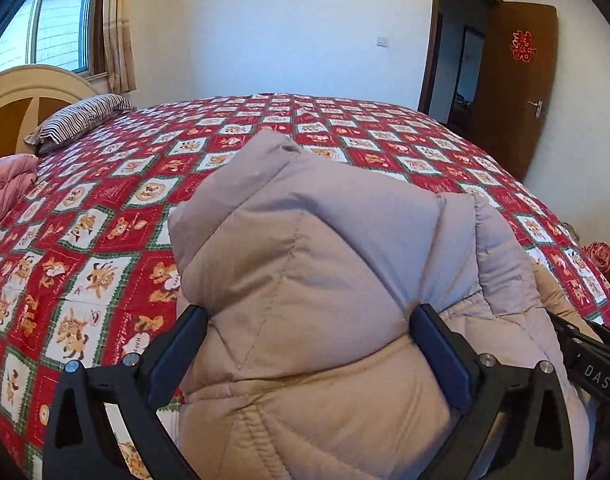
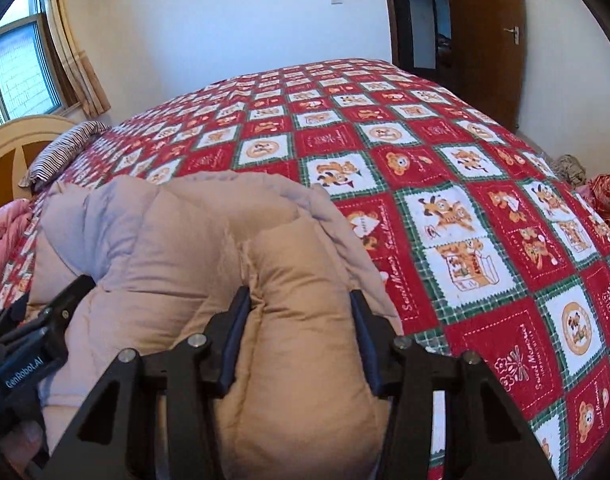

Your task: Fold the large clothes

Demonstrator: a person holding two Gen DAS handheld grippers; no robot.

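Observation:
A puffy beige down jacket point(image 1: 305, 264) is bunched up at the near edge of the bed. My left gripper point(image 1: 305, 320) is shut on a thick fold of it, with padding bulging between the fingers. My right gripper point(image 2: 301, 304) is shut on another padded fold of the same jacket point(image 2: 165, 232). The right gripper shows at the right edge of the left wrist view point(image 1: 585, 356). The left gripper shows at the left edge of the right wrist view point(image 2: 37, 328). The two grippers are close side by side.
The bed carries a red, white and green patchwork quilt point(image 1: 105, 208) point(image 2: 465, 200). A striped pillow point(image 1: 77, 122) and pink bedding point(image 1: 5, 188) lie near the headboard point(image 1: 21, 92). A brown door point(image 1: 517, 80) stands open at the far right.

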